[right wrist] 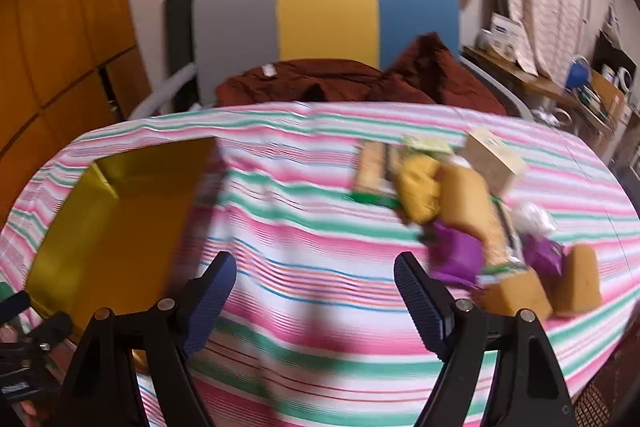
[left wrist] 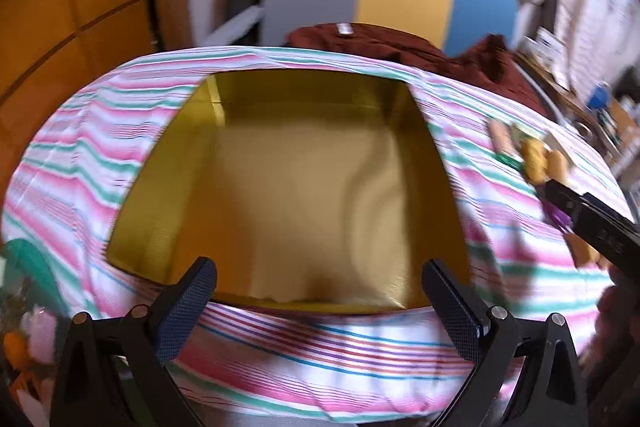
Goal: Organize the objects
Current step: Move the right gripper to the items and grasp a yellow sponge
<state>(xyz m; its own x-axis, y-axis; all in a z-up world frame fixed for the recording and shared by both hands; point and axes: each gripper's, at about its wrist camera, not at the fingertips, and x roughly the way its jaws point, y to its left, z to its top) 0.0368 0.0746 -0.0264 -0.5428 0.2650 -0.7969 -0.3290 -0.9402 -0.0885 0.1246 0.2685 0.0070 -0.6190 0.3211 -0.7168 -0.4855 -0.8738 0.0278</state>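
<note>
Gaping empty, right claw point(right wrist: 316, 283) over striped cloth point(right wrist: 320, 227), snack pile point(right wrist: 460, 211) just right, gold box point(right wrist: 112, 227) left.

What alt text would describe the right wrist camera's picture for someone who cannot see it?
An open right gripper, holding nothing, hovers over a striped tablecloth. To its right lies a blurry heap of snack packets in yellow, tan and purple; to its left sits an empty gold box. A dark red garment lies at the far edge.

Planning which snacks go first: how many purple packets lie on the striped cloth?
2. One purple packet lies at the near side of the pile; the other sits further right, under a white wrapper. Blur and overlap may hide more.
</note>
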